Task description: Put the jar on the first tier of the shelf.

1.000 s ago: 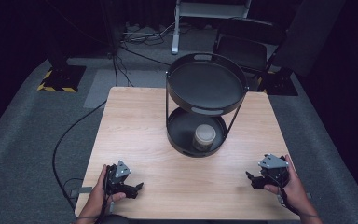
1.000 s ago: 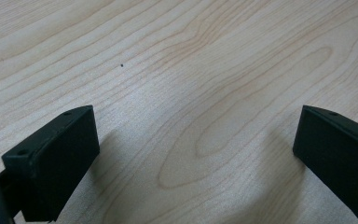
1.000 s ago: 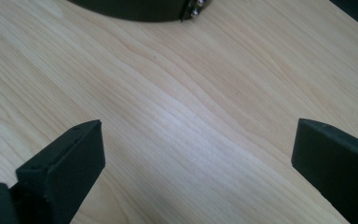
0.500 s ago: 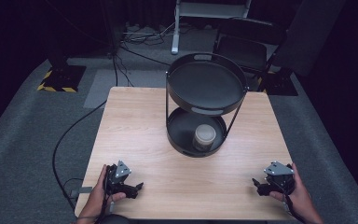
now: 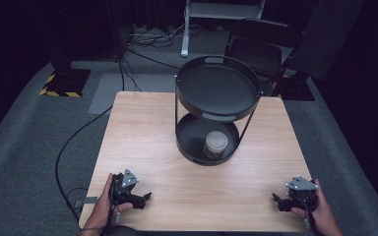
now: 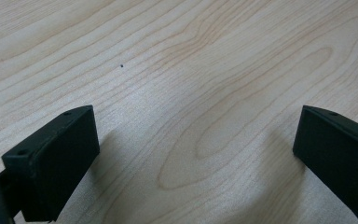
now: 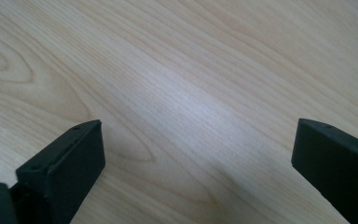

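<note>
**Two grippers, jaws spread, low on the table near the person's edge**

Two pairs of black jaws stand wide apart with bare wood grain between them, as each gripper view shows. The left gripper [image 6: 193,154] has nothing between its jaws, only pale table [image 6: 205,70] and one tiny dark speck on the boards ahead. The right gripper [image 7: 196,158] is the same: jaws spread, gripping nothing, close over the wood.

From the high view, the left gripper [image 5: 140,198] lies near the table's front left corner, held by the person's left hand [image 5: 103,206], its grey three-cornered plate on top and its jaws pointing toward the table's middle. The right gripper [image 5: 279,200] lies near the front right corner in the right hand [image 5: 320,214], also with a grey plate on top, jaws pointing inward toward the other gripper. The two are well apart.

The two-tier black stand [image 5: 217,83] stands on the table's far half, well beyond both grippers and somewhat closer to the right side. Its upper tray is round and dark. On the lower tray [image 5: 189,142] a jar [image 5: 215,144] with a pale lid stands upright, toward the front right of that tray, inside its rim. Both grippers are well apart from the stand and the jar.

Beyond the stand, on the grey floor, are a dark chair [image 5: 263,46] and loose cables [image 5: 147,37]; a black cable [image 5: 74,142] runs across the floor left of the table.
</note>
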The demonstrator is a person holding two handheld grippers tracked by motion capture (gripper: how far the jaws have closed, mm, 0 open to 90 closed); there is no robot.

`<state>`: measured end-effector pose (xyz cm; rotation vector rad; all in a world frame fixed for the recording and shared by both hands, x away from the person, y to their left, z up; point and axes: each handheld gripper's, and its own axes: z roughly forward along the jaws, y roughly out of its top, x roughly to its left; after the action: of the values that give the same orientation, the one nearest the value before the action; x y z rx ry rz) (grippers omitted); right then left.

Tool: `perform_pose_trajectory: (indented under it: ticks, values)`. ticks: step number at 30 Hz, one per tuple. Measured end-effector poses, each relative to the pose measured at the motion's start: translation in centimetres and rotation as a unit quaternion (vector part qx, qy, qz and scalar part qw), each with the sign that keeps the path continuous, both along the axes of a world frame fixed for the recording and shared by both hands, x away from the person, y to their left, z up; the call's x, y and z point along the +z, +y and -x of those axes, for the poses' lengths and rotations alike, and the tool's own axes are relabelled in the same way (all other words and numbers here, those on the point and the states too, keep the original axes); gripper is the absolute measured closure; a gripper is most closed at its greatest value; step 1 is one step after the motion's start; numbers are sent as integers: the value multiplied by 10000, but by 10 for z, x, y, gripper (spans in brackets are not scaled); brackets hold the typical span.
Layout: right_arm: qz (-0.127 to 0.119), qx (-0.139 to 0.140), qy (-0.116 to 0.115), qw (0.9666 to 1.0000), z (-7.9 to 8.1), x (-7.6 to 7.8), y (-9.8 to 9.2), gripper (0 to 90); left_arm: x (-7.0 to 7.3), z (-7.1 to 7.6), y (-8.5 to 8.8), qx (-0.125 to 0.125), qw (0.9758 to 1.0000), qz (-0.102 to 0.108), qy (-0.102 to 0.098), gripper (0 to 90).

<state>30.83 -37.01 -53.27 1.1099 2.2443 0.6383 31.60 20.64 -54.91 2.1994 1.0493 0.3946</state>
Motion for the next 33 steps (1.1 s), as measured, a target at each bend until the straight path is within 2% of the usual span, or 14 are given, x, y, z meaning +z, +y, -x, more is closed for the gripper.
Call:
perform_pose_trajectory:
  ticks: [6, 9, 12, 15, 17, 33]
  values:
    - [-192, -145, 3, 9997, 6, -4, -11, 18, 0, 0, 0, -5, 10000, -14, -2, 0]
    - [-471, -222, 64, 9986, 9, -7, -18, 6, 0, 0, 0, -9, 10000, -20, -5, 0]
    - [-781, -274, 94, 9965, 12, -11, -27, 3, 0, 0, 0, -7, 10000, -18, -4, 0]
    - [-1131, -342, 107, 9929, 15, -16, -33, 3, 0, 0, 0, -8, 10000, -18, -5, 0]
    - [-1349, -348, 266, 9899, 15, -18, -37, 2, 0, 0, 0, -8, 10000, -19, -6, 0]
    - [-1394, -363, 257, 9892, 15, -19, -38, 0, 0, -1, 0, -23, 10000, -15, -4, 0]
